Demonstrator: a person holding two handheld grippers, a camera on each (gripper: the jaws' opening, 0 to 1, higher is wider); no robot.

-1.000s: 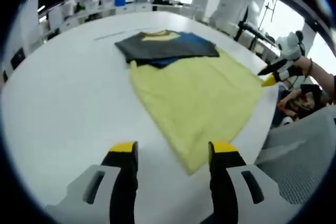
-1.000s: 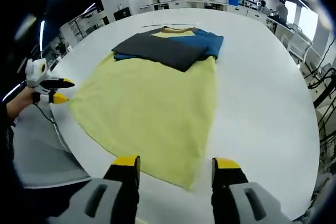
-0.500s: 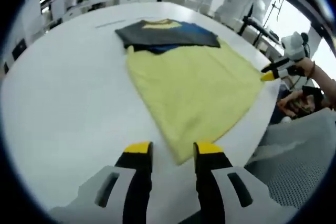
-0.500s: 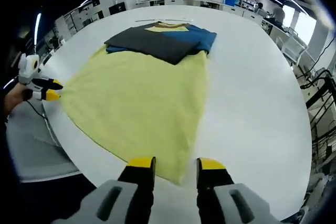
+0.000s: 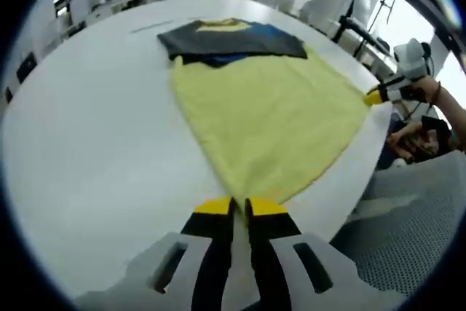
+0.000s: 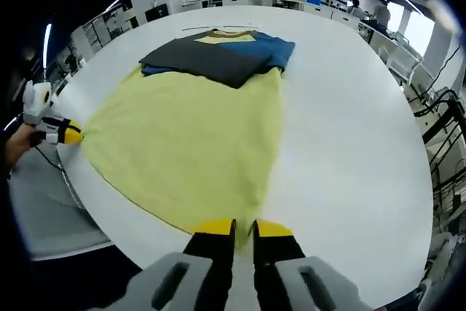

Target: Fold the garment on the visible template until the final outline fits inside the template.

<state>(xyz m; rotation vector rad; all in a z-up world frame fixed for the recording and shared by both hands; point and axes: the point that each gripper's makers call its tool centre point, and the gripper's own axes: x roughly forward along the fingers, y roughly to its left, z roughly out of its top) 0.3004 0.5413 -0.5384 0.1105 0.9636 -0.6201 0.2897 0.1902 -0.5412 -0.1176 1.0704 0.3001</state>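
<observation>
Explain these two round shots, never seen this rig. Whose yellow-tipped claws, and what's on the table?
No robot arm here: a person holds a two-jaw gripper in each hand, and a fisheye camera rides on each one. The left gripper view looks along the left gripper; the right gripper view looks along the right gripper. Each gripper also shows at the edge of the other's view. On the white table lies a garment: a yellow body with its dark grey and blue top part folded over at the far end. Each gripper's jaws are shut on a near corner of the yellow hem.
</observation>
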